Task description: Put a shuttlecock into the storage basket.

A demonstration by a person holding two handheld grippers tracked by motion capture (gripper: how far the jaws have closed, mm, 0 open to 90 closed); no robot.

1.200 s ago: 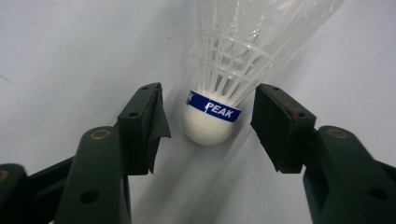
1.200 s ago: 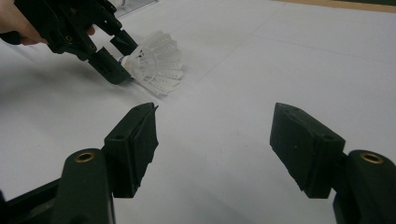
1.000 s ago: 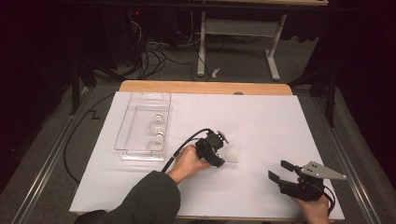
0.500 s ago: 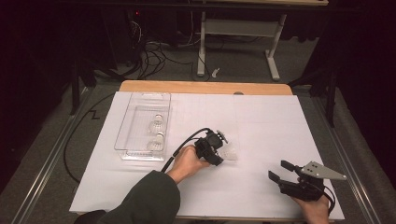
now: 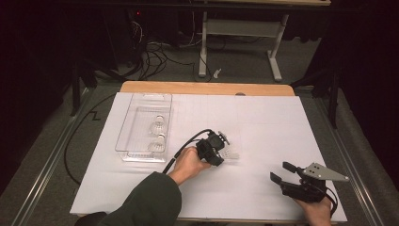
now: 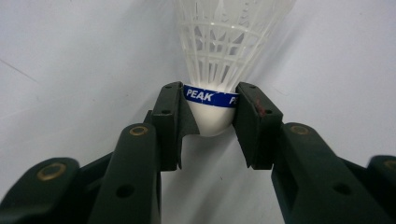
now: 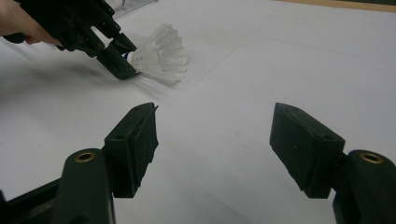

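At worktop centre, my left fingers (image 6: pixel 208 116) have just been closing and now pinch the shuttlecock (image 6: pixel 212 109) by its cork, right fingers (image 7: pixel 212 140) idle open, tray (image 5: pixel 123 141) at ten o'clock awaiting a third.

My counter (image 5: pixel 207 88) shows a strip of pale wood along its far edge, and nearly all the rest of its top lies under a large white sheet (image 5: pixel 263 136) that reaches almost to the near edge. On that sheet, toward the far left, sits a clear plastic tray (image 5: pixel 126 127) with its long side running away from me; two white shuttlecocks (image 5: pixel 158 134) rest inside it. Near the middle of the sheet lies another white shuttlecock (image 6: pixel 219 42) on its side, its skirt pointing to my right, a blue band around its cork base.
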